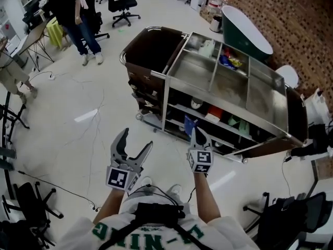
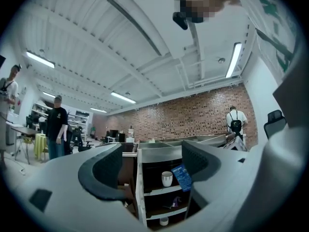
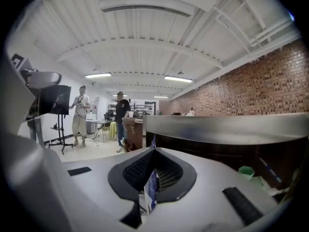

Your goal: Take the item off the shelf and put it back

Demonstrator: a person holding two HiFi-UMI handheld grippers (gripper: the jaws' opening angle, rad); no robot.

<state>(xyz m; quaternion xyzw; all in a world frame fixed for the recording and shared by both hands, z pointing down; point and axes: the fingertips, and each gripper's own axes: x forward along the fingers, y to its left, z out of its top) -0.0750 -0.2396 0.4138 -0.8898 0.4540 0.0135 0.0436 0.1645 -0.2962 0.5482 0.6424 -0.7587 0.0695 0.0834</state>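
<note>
Cart shelf (image 2: 155, 191) holds white cup (image 2: 167, 178); right claw (image 3: 153, 152) clamps blue packet (image 3: 151, 193).

Before you stands a steel cart (image 1: 229, 90) on the pale floor (image 1: 73, 108), with thin cables (image 1: 94, 120) trailing over the tiles to its left. Its top is a tray split into compartments. The nearer ones are bare metal, while at the far edge a blue-and-yellow packet (image 1: 229, 61) lies in one and a pale item (image 1: 207, 48) in the next. A dark brown bin (image 1: 152, 48) hangs at the cart's left end. Below the tray, the upper shelf carries a white cup (image 1: 196, 104) standing upright, then a red thing (image 1: 215, 112) and a green thing (image 1: 232, 121) further right — too small to tell what they are. A small white round thing (image 2: 164, 221) sits on the lowest shelf.
</note>
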